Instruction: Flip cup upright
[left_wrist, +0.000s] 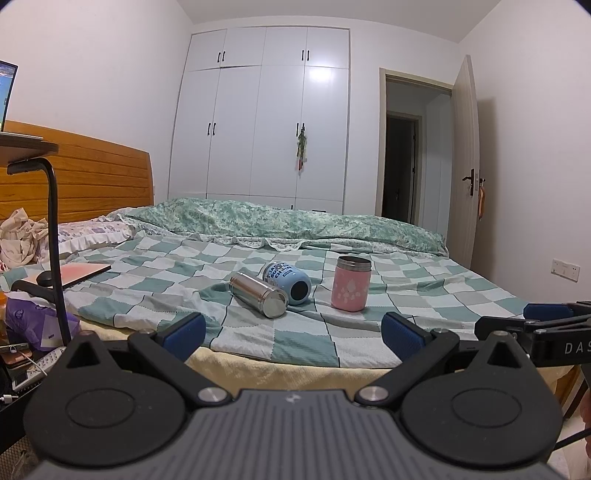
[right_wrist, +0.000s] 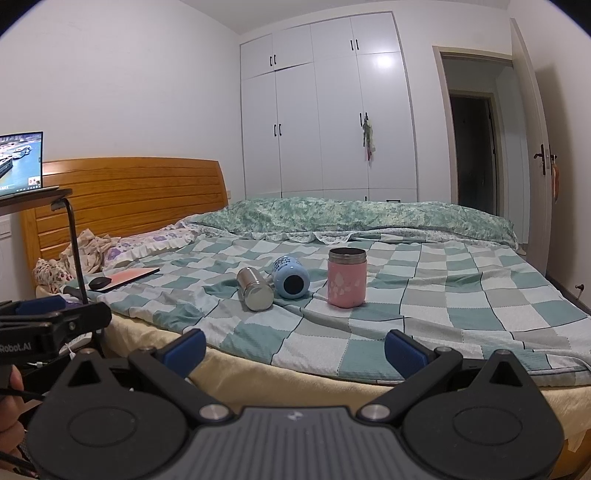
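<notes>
Three cups are on the checked bedspread (left_wrist: 155, 284). A silver steel cup (left_wrist: 258, 294) (right_wrist: 254, 288) lies on its side. A light blue cup (left_wrist: 287, 282) (right_wrist: 290, 277) lies on its side just behind it, touching it. A pink cup (left_wrist: 350, 283) (right_wrist: 346, 277) stands upright to their right. My left gripper (left_wrist: 293, 332) is open and empty, short of the bed's near edge. My right gripper (right_wrist: 294, 347) is open and empty too, beside it; it shows at the right edge of the left wrist view (left_wrist: 543, 317).
A green quilt (left_wrist: 288, 221) lies along the far side of the bed. A pink notebook with a black mouse (left_wrist: 74, 275) lies at the left. A stand with a laptop (right_wrist: 22, 166) and a wooden headboard (right_wrist: 129, 192) are at the left. A wardrobe and open door stand behind.
</notes>
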